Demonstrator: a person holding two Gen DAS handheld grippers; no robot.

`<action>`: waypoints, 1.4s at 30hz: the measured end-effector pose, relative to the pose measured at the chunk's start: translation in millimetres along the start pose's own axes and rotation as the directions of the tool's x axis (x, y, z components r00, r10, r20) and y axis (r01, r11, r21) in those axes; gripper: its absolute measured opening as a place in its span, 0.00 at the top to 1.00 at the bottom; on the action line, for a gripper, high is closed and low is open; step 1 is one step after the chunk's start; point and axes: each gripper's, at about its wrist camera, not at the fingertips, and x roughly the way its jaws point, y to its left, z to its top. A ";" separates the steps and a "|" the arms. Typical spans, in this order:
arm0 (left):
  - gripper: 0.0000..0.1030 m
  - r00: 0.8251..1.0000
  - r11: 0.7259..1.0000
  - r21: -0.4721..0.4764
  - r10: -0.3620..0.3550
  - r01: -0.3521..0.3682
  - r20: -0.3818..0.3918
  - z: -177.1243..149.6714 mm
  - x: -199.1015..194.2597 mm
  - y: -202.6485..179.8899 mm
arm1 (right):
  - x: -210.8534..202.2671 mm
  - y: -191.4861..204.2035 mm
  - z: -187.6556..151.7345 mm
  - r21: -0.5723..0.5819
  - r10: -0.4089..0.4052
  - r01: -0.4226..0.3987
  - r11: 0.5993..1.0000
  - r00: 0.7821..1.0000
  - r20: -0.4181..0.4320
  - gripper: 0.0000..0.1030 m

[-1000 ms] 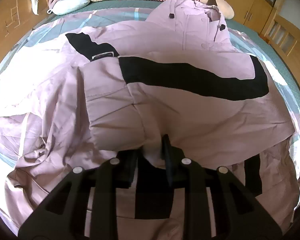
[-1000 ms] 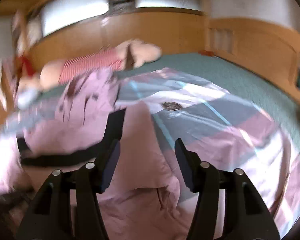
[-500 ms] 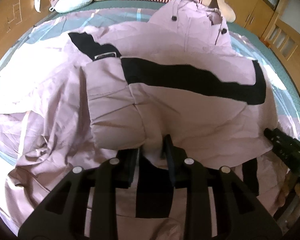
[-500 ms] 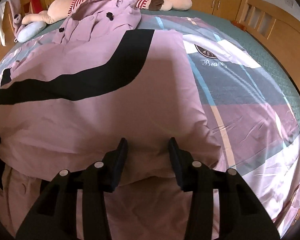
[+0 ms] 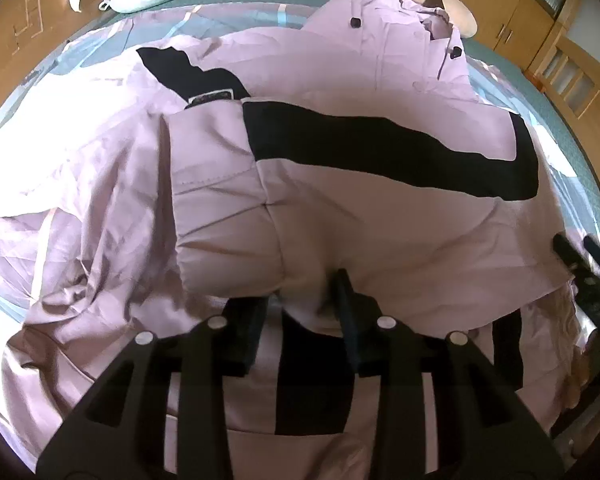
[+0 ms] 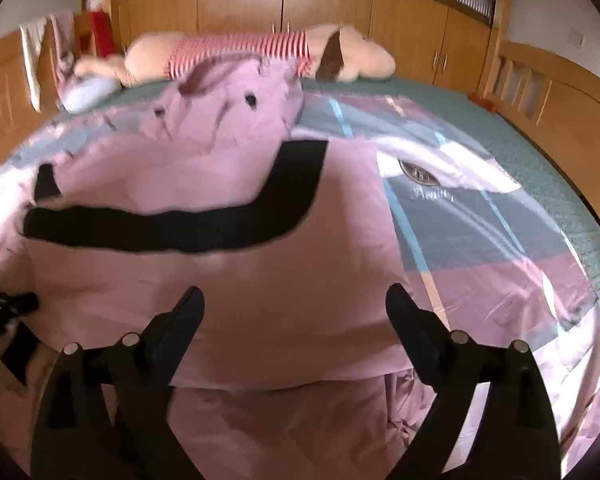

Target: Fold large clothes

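On the bed: my two claws at the near fold of a pink jacket.

The pink jacket [image 5: 340,208] with its black band lies spread over the patterned quilt [image 6: 500,240] on the bed, hood toward a striped plush toy [image 6: 240,50] at the far side, and its lower part is folded up over itself. My left claw [image 5: 300,304] stands narrow and its jaws are opening; a bulge of the folded edge sits between the fingers [image 5: 344,296], though I cannot tell whether they press it. My right claw [image 6: 296,308] is spread wide, jaws opening, the fingers apart above the fold's near edge and gripping nothing.
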 end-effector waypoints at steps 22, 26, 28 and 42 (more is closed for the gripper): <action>0.62 0.999 0.995 -0.094 -0.039 0.041 0.020 0.4 -5.8 8.9 | -29.4 -1.8 -0.4 0.039 0.112 -0.121 0.992 0.976 0.187 0.08; 0.59 1.000 1.000 -0.029 -0.001 0.001 0.028 2.9 -13.8 0.0 | -9.2 6.0 3.0 0.002 0.062 -0.063 0.998 0.994 0.095 0.08; 0.34 1.000 0.999 -0.023 -0.025 0.024 -0.012 6.5 -18.9 3.5 | 24.0 5.8 -3.4 0.006 0.065 -0.064 0.998 0.996 -0.058 0.07; 0.03 0.963 0.790 -0.601 0.052 0.122 0.264 32.3 -66.8 285.3 | 21.9 10.0 -7.4 0.000 0.062 -0.062 0.998 0.998 -0.028 0.02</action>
